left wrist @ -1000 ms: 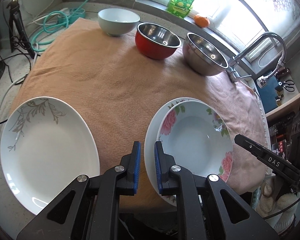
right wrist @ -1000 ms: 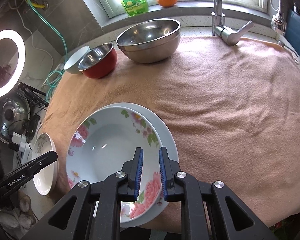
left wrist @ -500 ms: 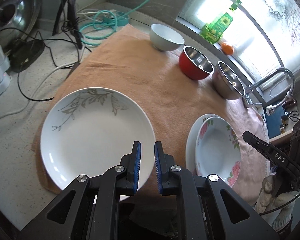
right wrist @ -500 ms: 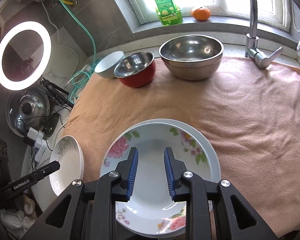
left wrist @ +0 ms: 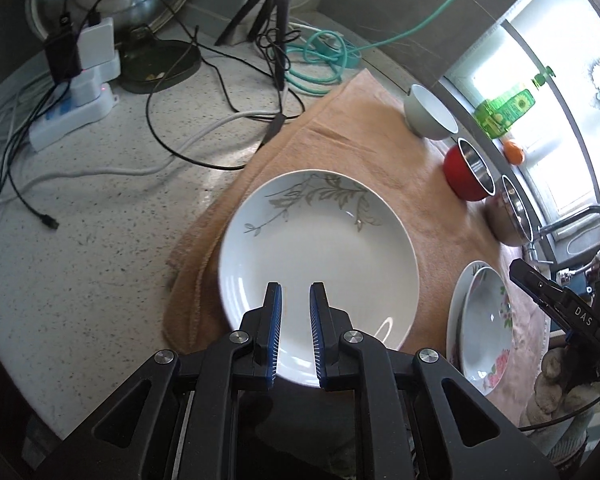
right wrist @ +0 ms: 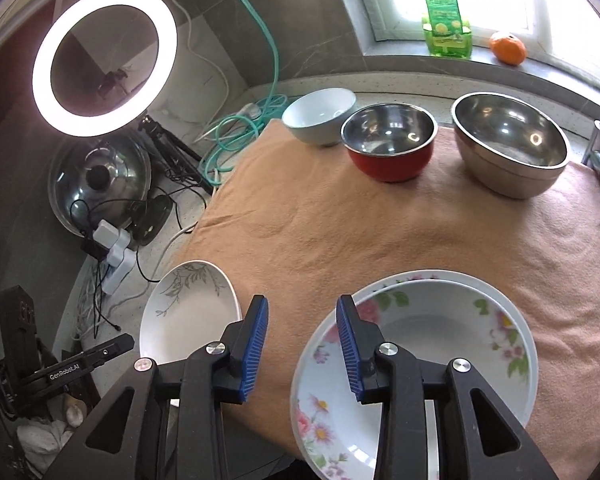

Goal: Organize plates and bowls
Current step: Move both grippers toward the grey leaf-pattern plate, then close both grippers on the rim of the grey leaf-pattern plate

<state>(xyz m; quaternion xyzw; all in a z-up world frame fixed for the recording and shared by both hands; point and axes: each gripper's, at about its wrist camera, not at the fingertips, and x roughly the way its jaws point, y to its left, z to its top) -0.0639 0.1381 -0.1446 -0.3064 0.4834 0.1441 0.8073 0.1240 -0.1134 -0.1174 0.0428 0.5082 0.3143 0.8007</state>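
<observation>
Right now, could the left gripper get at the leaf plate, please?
Probably yes: the left gripper hangs right over the leaf plate near its front rim, nothing between them, but its jaws are nearly shut and must open first.

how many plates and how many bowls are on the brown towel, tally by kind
Plates: 3 – leaf-pattern plate, floral plate stacked on a plain white plate
Bowls: 3 – pale bowl, red bowl, steel bowl
Total: 6
</observation>
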